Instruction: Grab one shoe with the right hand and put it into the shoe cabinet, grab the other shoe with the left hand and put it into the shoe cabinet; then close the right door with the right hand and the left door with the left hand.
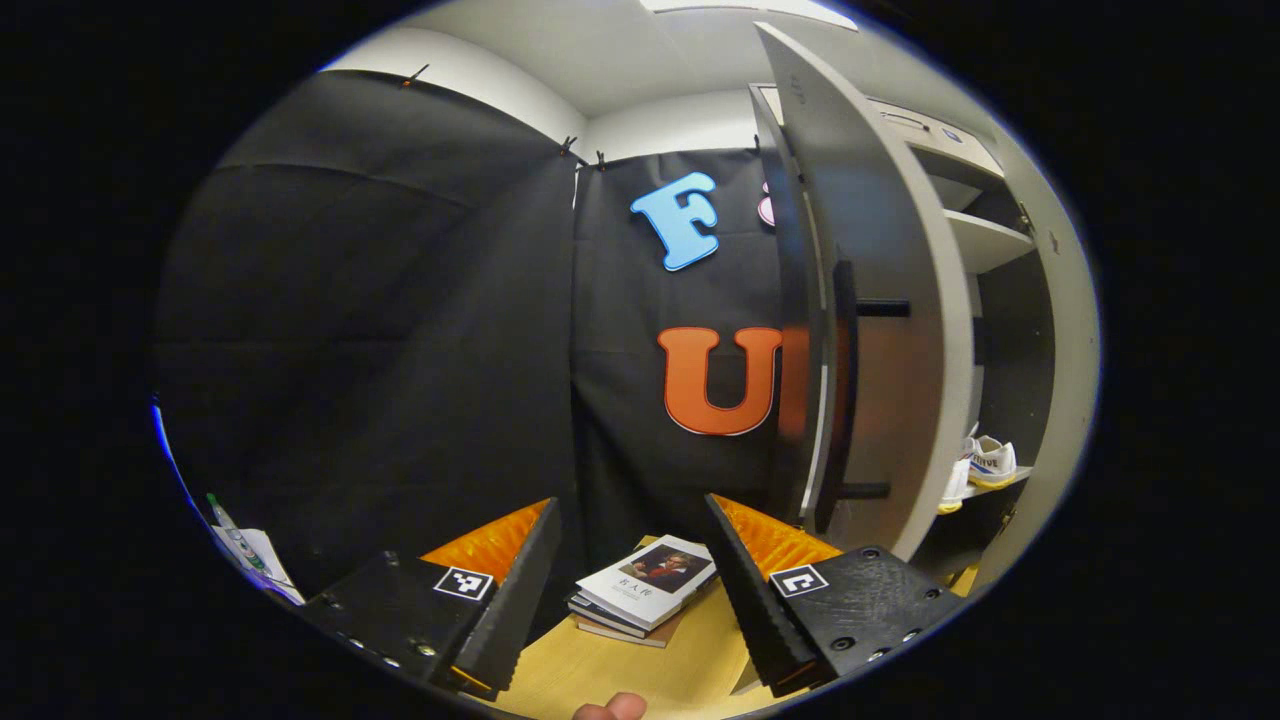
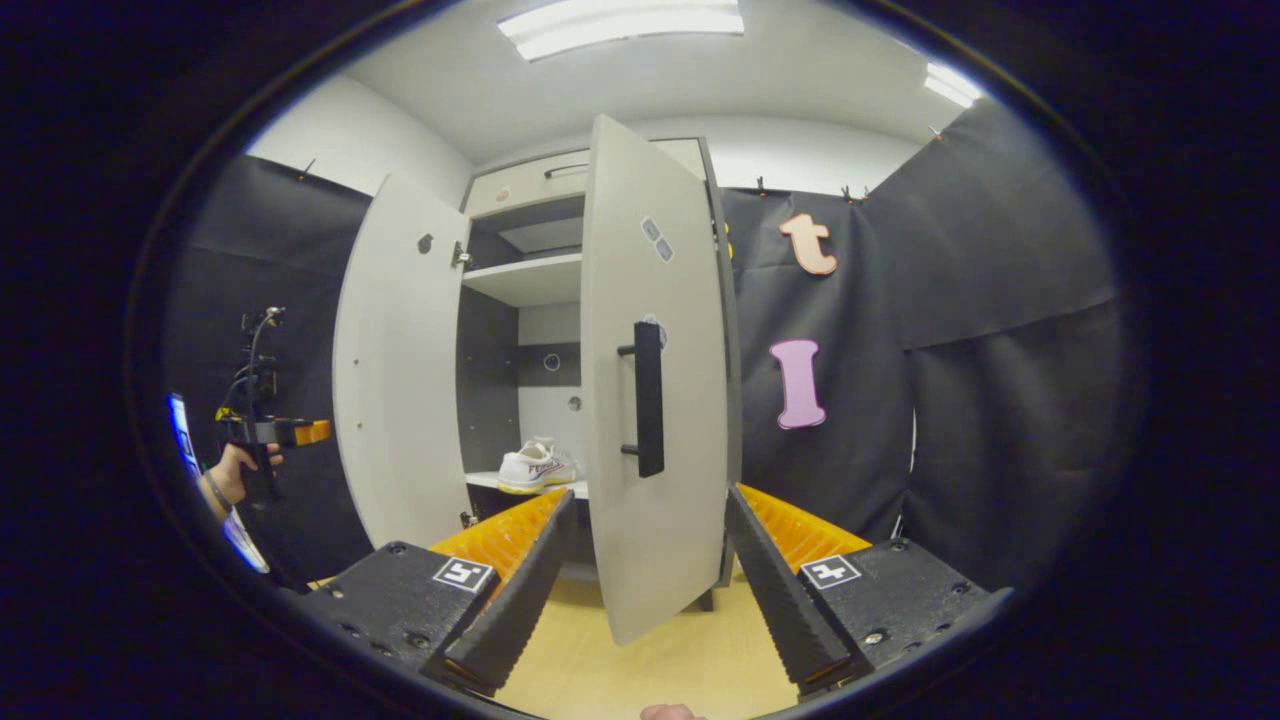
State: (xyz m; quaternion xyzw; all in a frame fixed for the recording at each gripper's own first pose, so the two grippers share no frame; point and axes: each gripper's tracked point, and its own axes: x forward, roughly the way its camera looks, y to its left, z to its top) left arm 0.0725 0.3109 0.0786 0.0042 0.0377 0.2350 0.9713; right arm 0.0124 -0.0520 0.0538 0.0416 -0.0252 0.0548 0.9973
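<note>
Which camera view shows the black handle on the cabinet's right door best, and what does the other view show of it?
The right gripper view: the black handle faces the camera head-on, full length, on the half-open right door. The left gripper view shows a black handle edge-on, on the left door, not this one.

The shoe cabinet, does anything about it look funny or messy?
Nothing looks broken or spilled. The shoe cabinet simply has both doors hanging open: the left door and the right door. The white shoes sit neatly on a shelf inside. A small stack of books lies on the floor nearby.
</note>
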